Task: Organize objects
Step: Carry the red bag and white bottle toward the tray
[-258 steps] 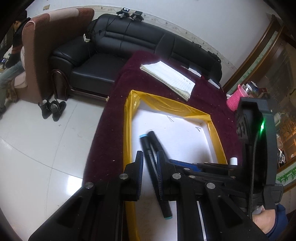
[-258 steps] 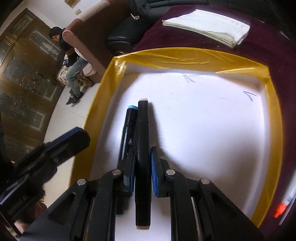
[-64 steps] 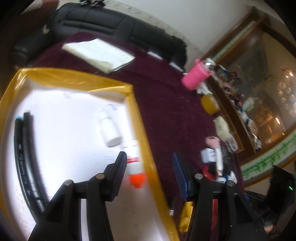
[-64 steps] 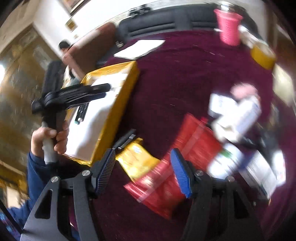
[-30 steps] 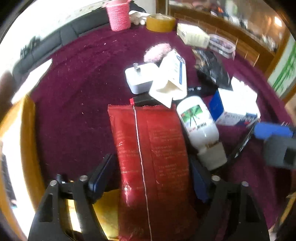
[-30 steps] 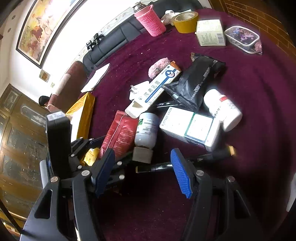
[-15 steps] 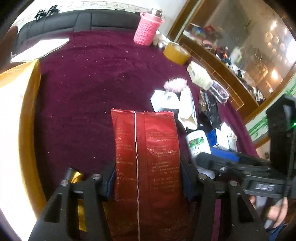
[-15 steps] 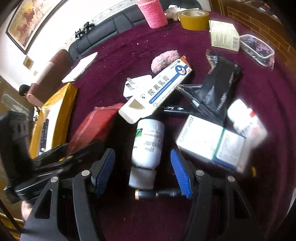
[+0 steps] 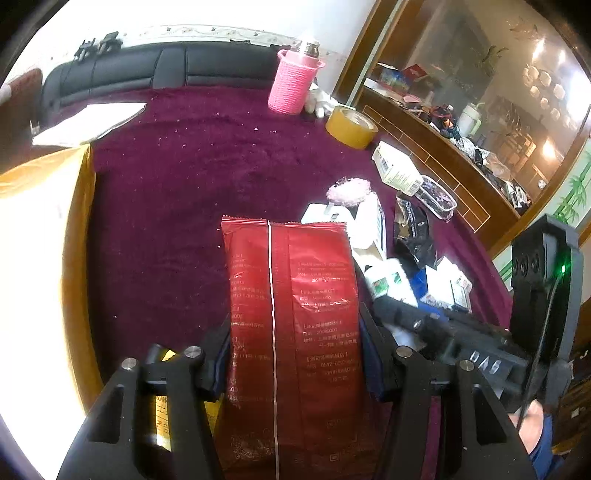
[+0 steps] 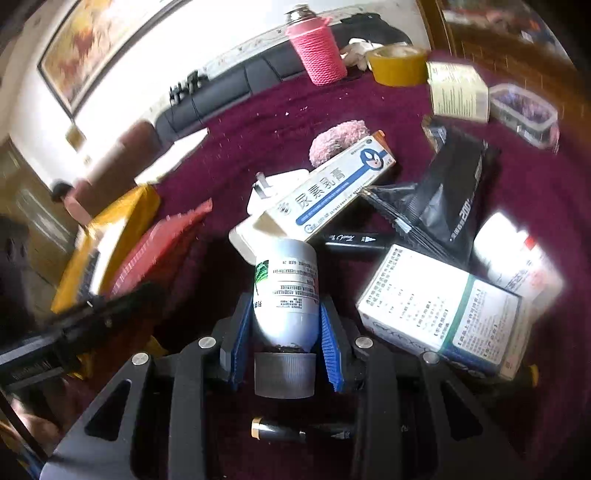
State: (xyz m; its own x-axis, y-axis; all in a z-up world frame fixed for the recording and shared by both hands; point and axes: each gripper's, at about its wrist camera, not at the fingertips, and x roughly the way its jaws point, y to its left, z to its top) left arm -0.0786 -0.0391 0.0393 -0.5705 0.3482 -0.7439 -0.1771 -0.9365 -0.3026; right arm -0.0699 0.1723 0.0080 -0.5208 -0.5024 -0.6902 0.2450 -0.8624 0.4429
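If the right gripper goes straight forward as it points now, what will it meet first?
The right gripper already grips the white bottle; pushed forward, the bottle's base would probably meet the long white-and-blue carton first, though depth is unclear.

Wall: white (image 9: 221,14), with a patterned border strip above the sofa.
Painting: a framed picture (image 10: 99,44) hangs on that wall.
Sofa: black leather (image 9: 162,70), behind the far table edge.
Armchair: brown (image 10: 122,155), left of the sofa.
Table cover: deep maroon cloth (image 9: 184,173).
Cabinet: dark wood with glass (image 9: 461,85), reflecting warm lamps.
Light: bright daylight, glaring at left.
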